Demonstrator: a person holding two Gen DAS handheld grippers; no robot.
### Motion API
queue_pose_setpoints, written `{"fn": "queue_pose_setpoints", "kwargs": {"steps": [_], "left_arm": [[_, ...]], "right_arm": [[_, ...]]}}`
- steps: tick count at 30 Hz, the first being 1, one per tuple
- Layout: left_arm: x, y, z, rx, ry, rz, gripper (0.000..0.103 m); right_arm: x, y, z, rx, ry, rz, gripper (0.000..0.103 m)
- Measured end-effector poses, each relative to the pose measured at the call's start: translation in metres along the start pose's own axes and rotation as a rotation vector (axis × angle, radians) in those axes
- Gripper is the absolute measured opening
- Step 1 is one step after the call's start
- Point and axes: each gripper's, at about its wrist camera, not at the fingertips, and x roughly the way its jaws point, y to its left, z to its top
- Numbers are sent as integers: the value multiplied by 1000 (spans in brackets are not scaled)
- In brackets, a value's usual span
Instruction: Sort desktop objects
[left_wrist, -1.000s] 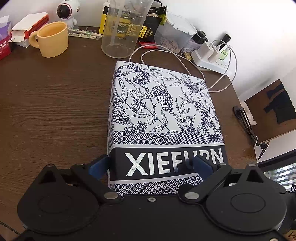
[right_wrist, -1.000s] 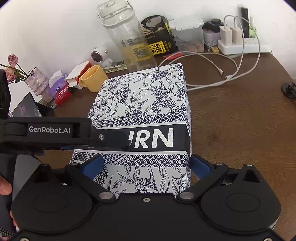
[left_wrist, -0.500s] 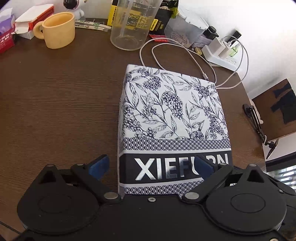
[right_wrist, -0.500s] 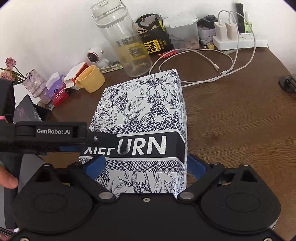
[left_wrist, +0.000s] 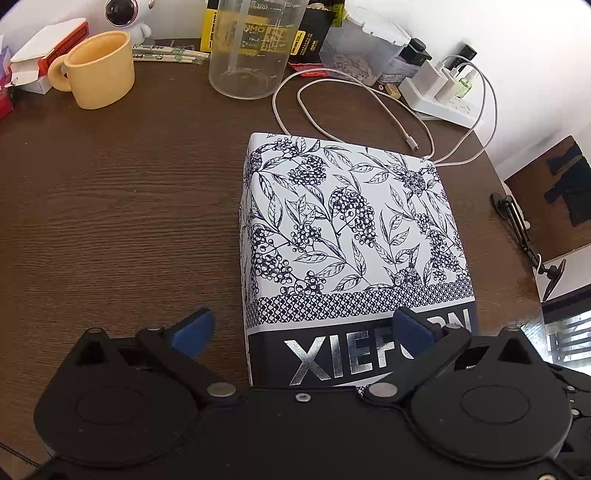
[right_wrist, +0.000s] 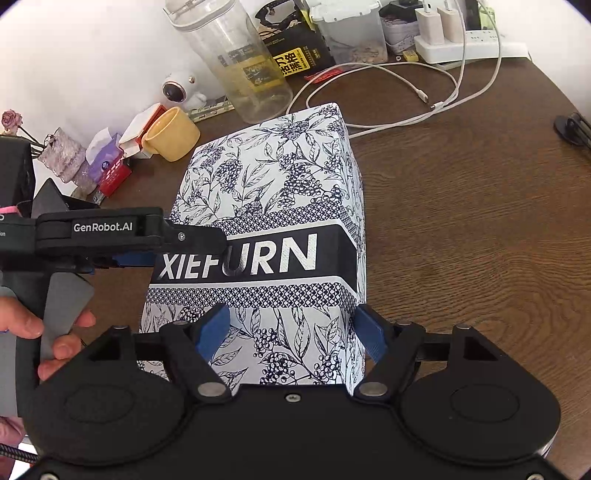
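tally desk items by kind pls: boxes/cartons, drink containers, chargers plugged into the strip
Boxes/cartons: 3 (XIEFURN box, red-and-white carton, black-and-yellow box)
Drink containers: 2 (yellow mug, clear measuring jug)
Chargers in power strip: 2 (white chargers)
Total: 7

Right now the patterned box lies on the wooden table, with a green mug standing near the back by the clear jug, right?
Not quite: the mug is yellow, as the left wrist view shows. The patterned box does lie on the wooden table, and the mug stands near the clear jug.

Home desk (left_wrist: 110, 206): mug (left_wrist: 99, 70), chargers (left_wrist: 439, 79)
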Motion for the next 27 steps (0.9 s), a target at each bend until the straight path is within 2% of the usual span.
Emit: {"fn": "queue_pose_setpoints", "kwargs": {"steps": [6, 8, 11, 13, 17, 20, 23, 27], "left_arm": [[-8, -7, 0, 20, -14, -5, 103], [-24, -9, -3, 34, -60, -42, 103], [-57, -13, -13, 91, -144, -39, 103], [-80, -15, -25, 134, -207, -32, 103], [-121, -12, -62, 222, -322, 2, 103], [-144, -6, -95, 239, -373, 55, 103], [-168, 1, -133, 210, -401, 120, 103], [-184, 9, -166, 165, -394, 167, 103]], "right_arm": [[-7, 2, -3, -14, -28, 10, 78], [-15, 8, -6, -42, -51, 7, 83], [-39, 26, -13, -104, -108, -23, 89], [-55, 40, -22, -146, -141, -39, 99], [-84, 65, -44, -217, -195, -83, 99], [-97, 78, -66, -228, -212, -100, 99], [-107, 86, -88, -233, -205, -101, 99], [-110, 93, -113, -236, -152, -95, 99]]}}
